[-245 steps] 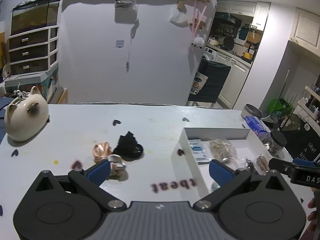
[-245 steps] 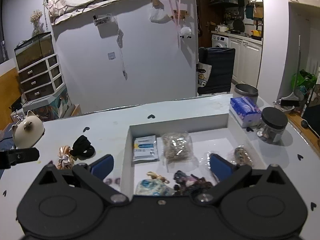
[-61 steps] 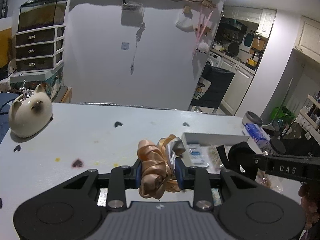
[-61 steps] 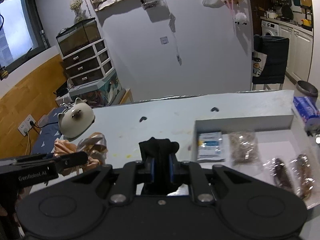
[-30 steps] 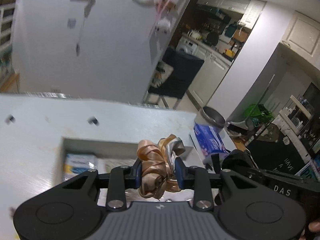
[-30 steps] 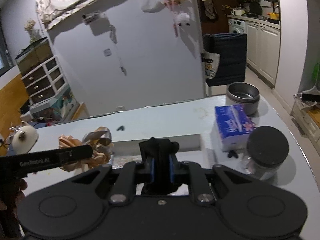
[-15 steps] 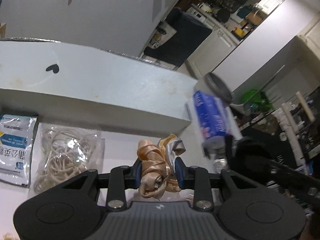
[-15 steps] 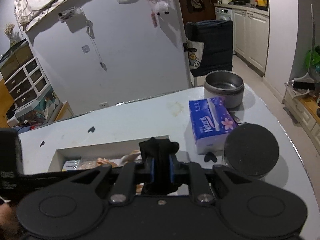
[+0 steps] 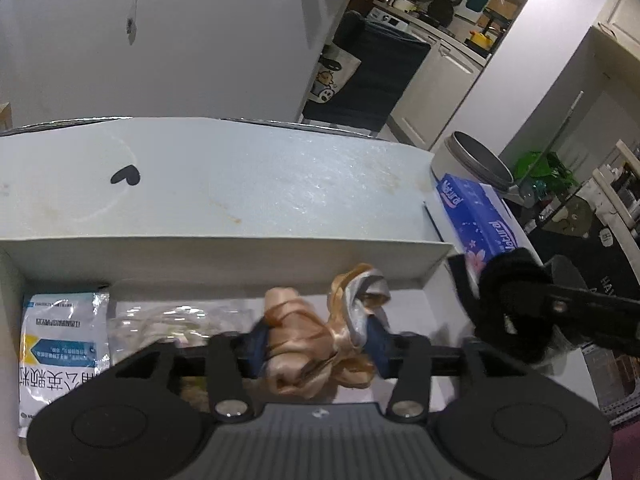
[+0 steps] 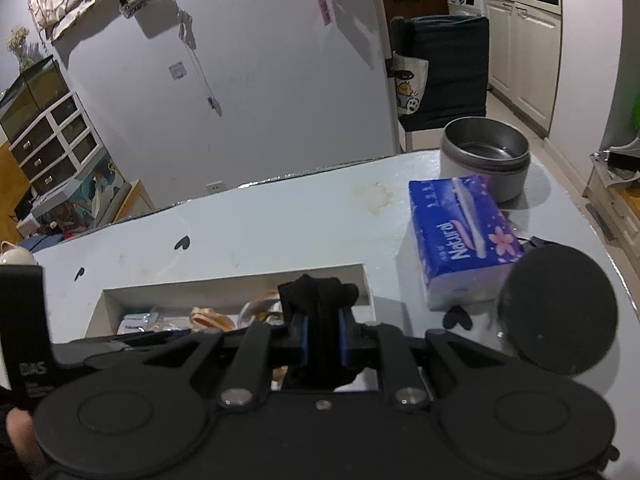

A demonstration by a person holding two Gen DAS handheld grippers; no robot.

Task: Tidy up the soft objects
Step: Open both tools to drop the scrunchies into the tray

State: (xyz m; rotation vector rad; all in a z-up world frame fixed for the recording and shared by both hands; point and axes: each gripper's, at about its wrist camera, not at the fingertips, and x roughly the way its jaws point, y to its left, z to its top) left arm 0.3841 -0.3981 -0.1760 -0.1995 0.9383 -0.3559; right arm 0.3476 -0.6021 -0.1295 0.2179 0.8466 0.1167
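Observation:
My left gripper (image 9: 316, 338) is shut on a peach and silver satin ribbon bow (image 9: 312, 344), held over the inside of the white open box (image 9: 224, 256), near its back right corner. My right gripper (image 10: 323, 338) is shut on a black fabric scrunchie (image 10: 320, 312), held above the right end of the same box (image 10: 224, 284). In the left wrist view the right gripper with the black scrunchie (image 9: 516, 300) hangs just right of the box's right wall. The bow (image 10: 212, 318) also shows in the right wrist view, inside the box.
In the box lie a white and blue sachet (image 9: 60, 344) and a clear bag of rubber bands (image 9: 168, 320). A blue tissue pack (image 10: 460, 240), a metal tin (image 10: 486, 156) and a black-lidded jar (image 10: 556, 316) stand right of the box.
Both grippers moved from the table's left over to the box, each keeping its hold. In the last half second the left gripper sank lower and the right one drew closer to the box.

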